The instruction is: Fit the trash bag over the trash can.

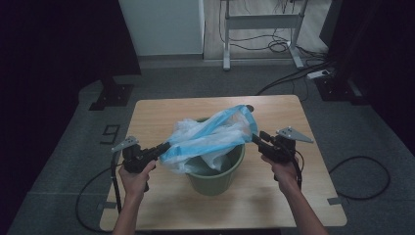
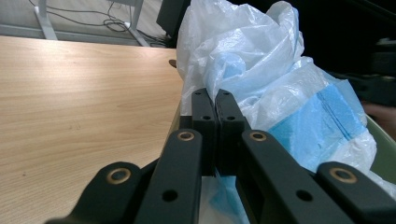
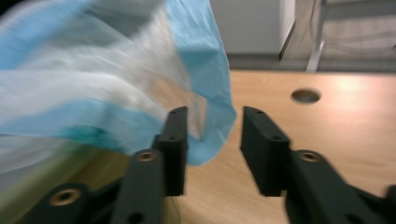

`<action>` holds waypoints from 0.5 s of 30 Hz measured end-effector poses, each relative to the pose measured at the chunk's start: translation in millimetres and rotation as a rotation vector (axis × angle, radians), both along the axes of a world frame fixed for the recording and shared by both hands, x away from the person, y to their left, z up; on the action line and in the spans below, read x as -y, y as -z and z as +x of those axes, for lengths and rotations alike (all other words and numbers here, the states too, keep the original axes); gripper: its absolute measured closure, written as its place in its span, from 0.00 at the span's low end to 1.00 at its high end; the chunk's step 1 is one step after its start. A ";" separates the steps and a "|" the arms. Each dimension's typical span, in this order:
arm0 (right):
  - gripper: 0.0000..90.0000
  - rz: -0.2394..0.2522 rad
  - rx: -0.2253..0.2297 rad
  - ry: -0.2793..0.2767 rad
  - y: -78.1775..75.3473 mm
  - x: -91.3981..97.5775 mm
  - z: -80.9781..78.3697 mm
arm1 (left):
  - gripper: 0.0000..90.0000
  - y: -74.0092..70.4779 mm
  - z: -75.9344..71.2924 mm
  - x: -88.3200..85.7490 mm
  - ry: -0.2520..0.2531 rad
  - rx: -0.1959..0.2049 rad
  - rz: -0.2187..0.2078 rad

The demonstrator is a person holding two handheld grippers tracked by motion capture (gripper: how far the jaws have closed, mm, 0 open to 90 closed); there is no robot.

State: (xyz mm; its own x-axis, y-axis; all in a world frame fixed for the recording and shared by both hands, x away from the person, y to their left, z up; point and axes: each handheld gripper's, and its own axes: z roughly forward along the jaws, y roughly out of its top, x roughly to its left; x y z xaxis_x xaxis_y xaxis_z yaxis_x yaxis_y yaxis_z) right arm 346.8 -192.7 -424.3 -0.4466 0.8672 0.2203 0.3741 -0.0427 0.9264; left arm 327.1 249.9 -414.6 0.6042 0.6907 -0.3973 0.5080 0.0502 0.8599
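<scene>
Clamping the blue-and-white plastic bag [image 2: 261,88], the left gripper [image 2: 215,100] has its jaws pressed together with a fold of film pinched between them, low centre of the left gripper view. In the high view the left gripper [image 1: 164,147] sits at centre left, just beside the bin rim, pulling the bag edge outward. The right gripper [image 3: 212,135] has jaws parted wide; a blue edge of the plastic bag [image 3: 205,79] hangs in the gap, touching the left jaw or just in front of it, hard to tell through the blur. Not gripped, as far as can be judged. In the high view the right gripper [image 1: 258,138] is at centre right, at the bag's other end.

The plastic bag [image 1: 210,137] is draped across the mouth of the green bin [image 1: 215,178], stretched between the two grippers, partly sagging inside. Likely reason: spreading the bag open to line the bin, one side held while the other is being taken or let go.

The bin stands mid-table on the wooden table [image 1: 161,110]. A round cable hole [image 3: 306,95] is in the tabletop, upper right of the right gripper view.

Counts: two grippers, one bag, one bin, one table, one hole.
</scene>
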 end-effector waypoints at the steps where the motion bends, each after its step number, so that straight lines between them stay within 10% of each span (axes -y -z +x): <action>1: 0.61 -0.011 0.025 -0.010 -4.5 0.2 -7.3 | 0.98 -0.2 -0.7 0.6 -0.001 0.005 0.003; 15: 0.42 -0.162 0.174 -0.192 -21.6 -39.9 -39.8 | 0.98 -0.7 -1.1 2.4 -0.005 0.003 0.002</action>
State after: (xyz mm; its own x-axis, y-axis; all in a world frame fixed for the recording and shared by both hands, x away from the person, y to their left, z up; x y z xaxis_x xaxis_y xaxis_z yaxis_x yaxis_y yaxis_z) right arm 307.0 -152.9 -402.7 -0.6242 0.7812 -0.0080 0.1965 0.1670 0.9662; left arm 326.0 247.6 -413.9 0.6023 0.6943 -0.3939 0.5050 0.0508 0.8616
